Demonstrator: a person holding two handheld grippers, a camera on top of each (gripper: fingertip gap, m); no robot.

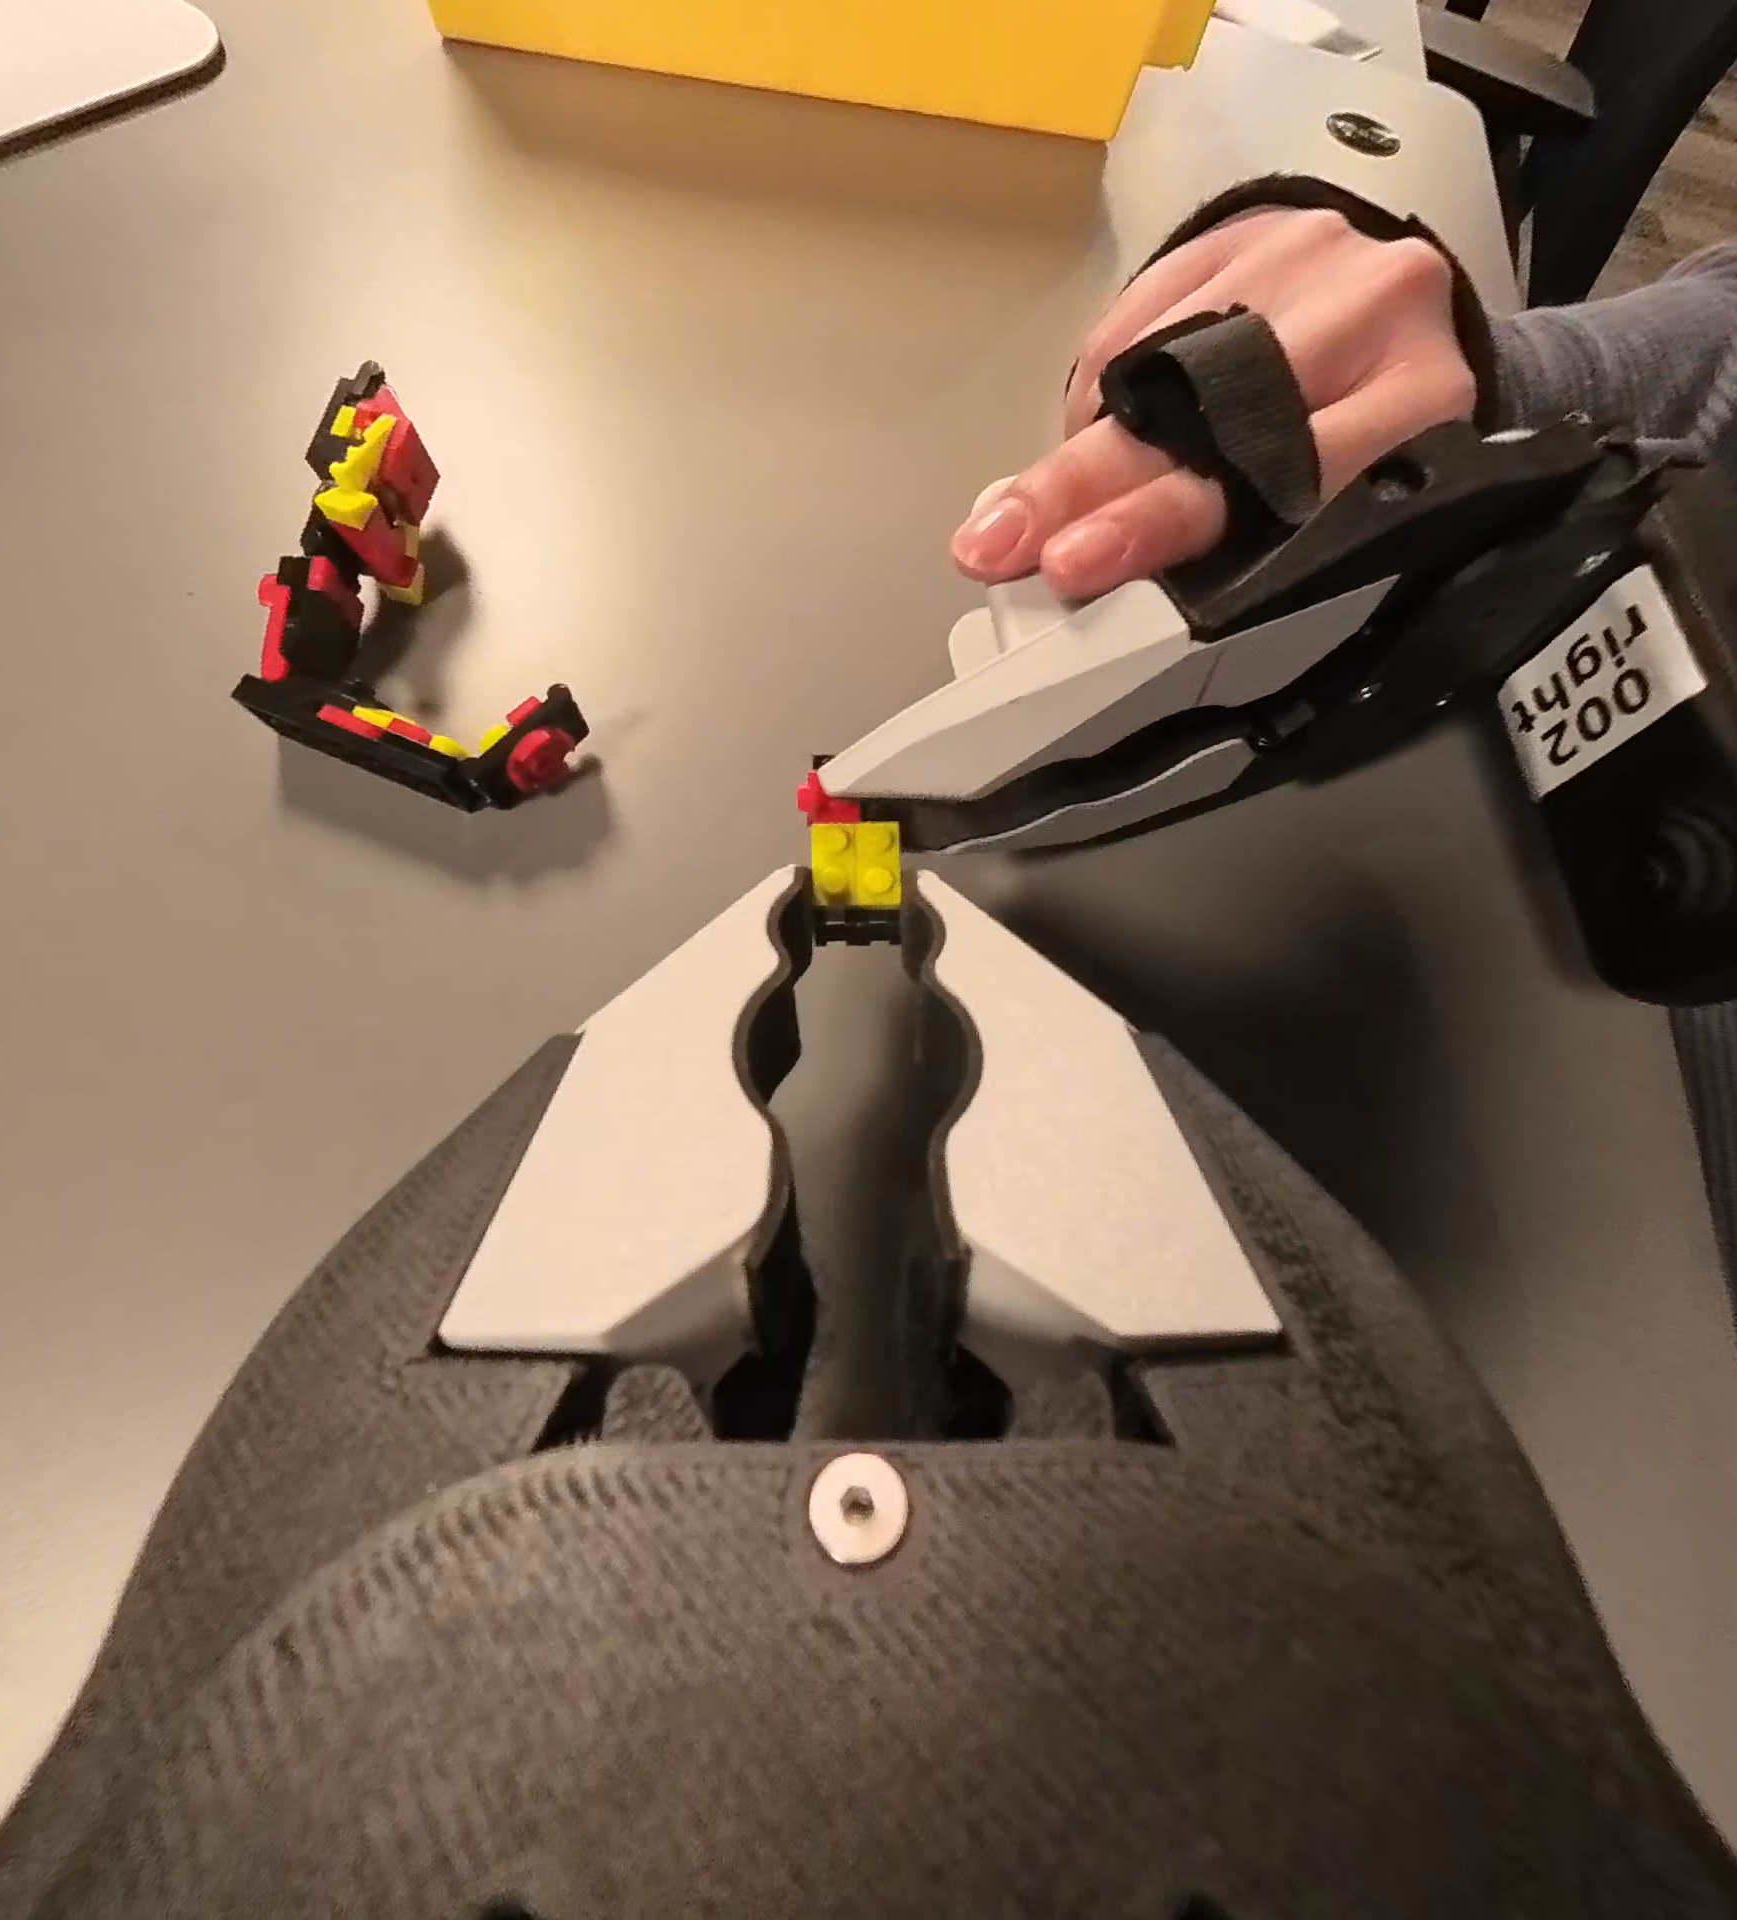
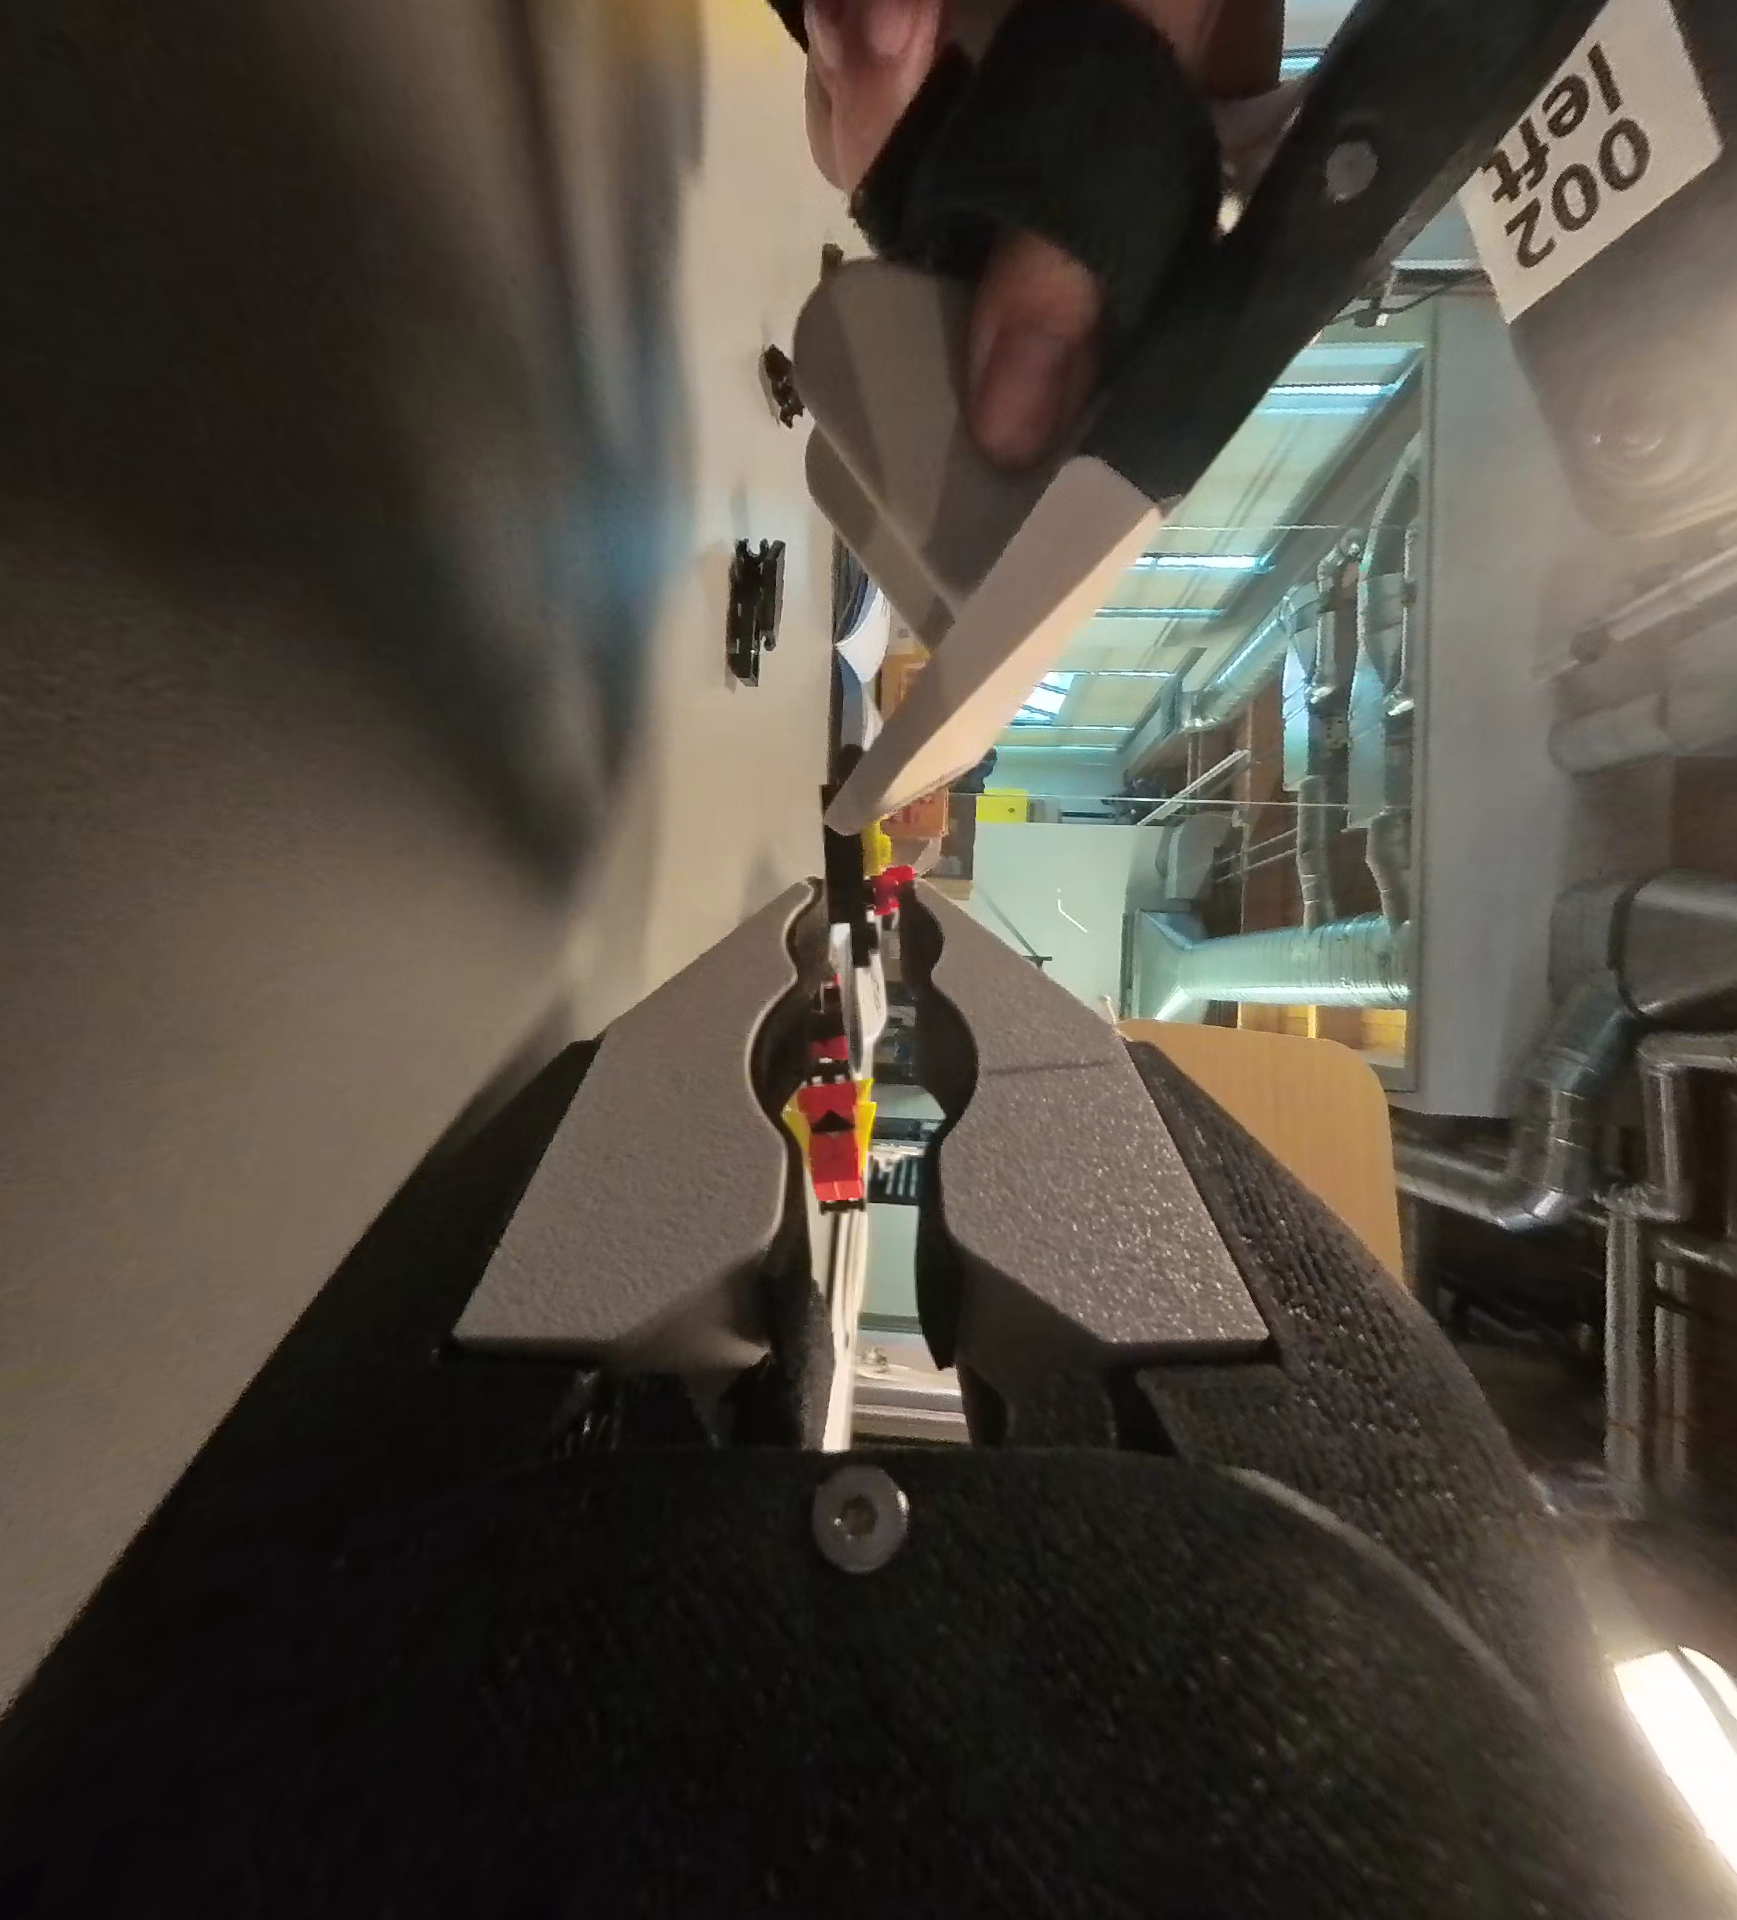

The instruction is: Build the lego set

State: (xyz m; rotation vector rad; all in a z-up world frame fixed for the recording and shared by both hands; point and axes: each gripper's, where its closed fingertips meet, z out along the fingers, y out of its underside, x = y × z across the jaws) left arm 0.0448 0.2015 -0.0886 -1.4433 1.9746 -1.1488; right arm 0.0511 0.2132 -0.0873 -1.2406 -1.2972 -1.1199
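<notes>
- The left gripper (image 1: 856, 883) is clamped on a small yellow and black brick block (image 1: 856, 868), held at its fingertips above the grey table (image 1: 635, 416).
- The right gripper (image 1: 848, 805) comes in from the right, its tips pinched on a small red piece (image 1: 814, 798) that touches the top edge of the block; the step in hand looks like pressing that piece on.
- In the right wrist view the red piece (image 2: 890, 888) sits at the tips of that gripper, just beside the black edge of the block, and the left gripper's finger crosses above it.
- A larger red, black and yellow model (image 1: 381, 603) lies on the table to the left, well apart from both grippers. It is partly built and bent in the middle, so a good share of the work appears done.
- What is left, as a judgement: seating the red piece, then joining the block to the model. Two small black parts (image 2: 755, 613) lie loose on the table.
- A yellow box (image 1: 791, 52) stands at the far edge of the table; its inside is out of sight, so its contents cannot be told.
</notes>
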